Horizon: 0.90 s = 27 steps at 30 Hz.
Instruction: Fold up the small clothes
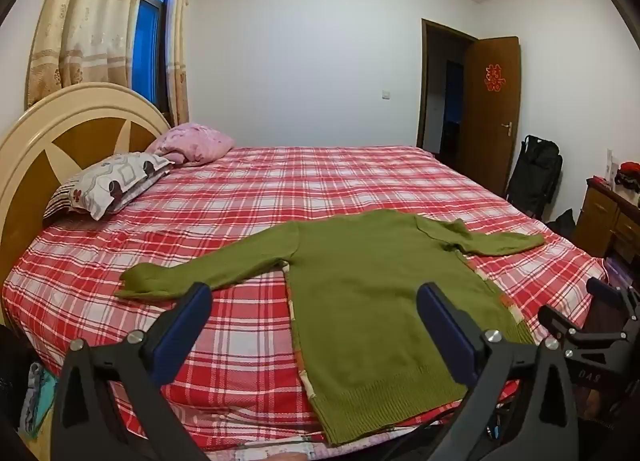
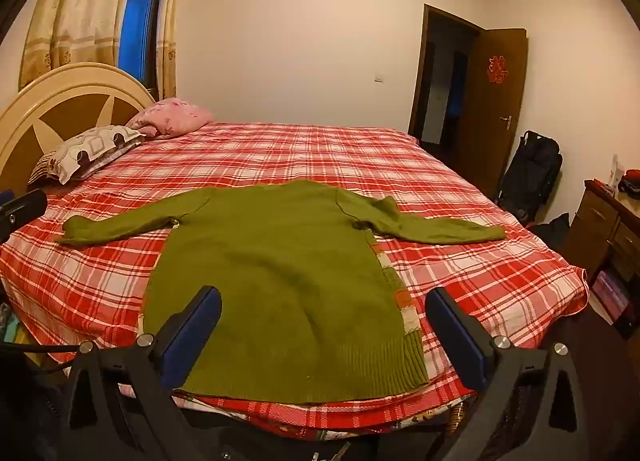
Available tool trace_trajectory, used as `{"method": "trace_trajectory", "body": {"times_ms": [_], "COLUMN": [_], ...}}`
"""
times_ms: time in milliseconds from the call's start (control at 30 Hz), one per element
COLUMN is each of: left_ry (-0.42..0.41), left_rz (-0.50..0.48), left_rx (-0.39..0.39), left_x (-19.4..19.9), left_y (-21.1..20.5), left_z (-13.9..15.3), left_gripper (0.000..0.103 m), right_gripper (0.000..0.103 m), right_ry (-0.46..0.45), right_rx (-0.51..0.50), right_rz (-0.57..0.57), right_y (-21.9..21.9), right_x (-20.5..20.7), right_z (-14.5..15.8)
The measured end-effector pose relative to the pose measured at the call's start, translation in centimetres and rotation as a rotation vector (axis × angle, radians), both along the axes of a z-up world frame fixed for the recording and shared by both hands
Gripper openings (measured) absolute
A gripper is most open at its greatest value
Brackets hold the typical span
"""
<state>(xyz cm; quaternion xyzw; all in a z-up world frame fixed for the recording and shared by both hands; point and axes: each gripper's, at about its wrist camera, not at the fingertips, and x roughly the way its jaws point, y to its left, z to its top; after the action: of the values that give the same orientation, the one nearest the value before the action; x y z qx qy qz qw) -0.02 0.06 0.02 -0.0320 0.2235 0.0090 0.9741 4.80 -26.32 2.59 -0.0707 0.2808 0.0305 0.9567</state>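
A green knitted sweater (image 1: 372,301) lies flat on the red plaid bed (image 1: 280,189), hem toward me and both sleeves spread out to the sides. Its colourful patterned front peeks out along the side seams. My left gripper (image 1: 314,293) hovers open above the near edge of the bed, over the sweater's left side, with nothing between its fingers. In the right wrist view the sweater (image 2: 280,269) fills the middle, and my right gripper (image 2: 324,297) hangs open above its hem, holding nothing. The right gripper also shows at the right edge of the left wrist view (image 1: 592,317).
Two pillows (image 1: 116,181) lie by the headboard (image 1: 60,133) at the left. A brown door (image 1: 492,109) stands open at the back right, with a black bag (image 1: 536,173) and a wooden cabinet (image 1: 608,217) beside it. The bed's far half (image 2: 280,153) holds only the plaid sheet.
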Motion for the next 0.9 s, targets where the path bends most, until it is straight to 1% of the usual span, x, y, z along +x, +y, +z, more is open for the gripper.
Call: {"method": "trace_trajectory", "body": {"times_ms": [133,167,233,900], "left_ry": [-0.006,0.008,0.007,0.027], "left_rz": [0.008,-0.002,0.001,0.016], "left_rx": [0.004,0.016,0.018,0.001], "left_x": [-0.2,0.0,0.0,0.4], "left_y": [0.6,0.2,0.0,0.9], "left_z": [0.2,0.0,-0.2,-0.7], "left_gripper": [0.103,0.103,0.103,0.103], "right_gripper": [0.102,0.102,0.102,0.102], "right_ry": [0.005,0.004,0.005,0.022], "right_rx": [-0.006,-0.007,-0.007,0.013], "right_rz": [-0.001,-0.002,-0.002,-0.007], "right_y": [0.0,0.0,0.1,-0.3], "right_x": [0.0,0.0,0.1,0.4], "right_z": [0.0,0.1,0.0,-0.5]}}
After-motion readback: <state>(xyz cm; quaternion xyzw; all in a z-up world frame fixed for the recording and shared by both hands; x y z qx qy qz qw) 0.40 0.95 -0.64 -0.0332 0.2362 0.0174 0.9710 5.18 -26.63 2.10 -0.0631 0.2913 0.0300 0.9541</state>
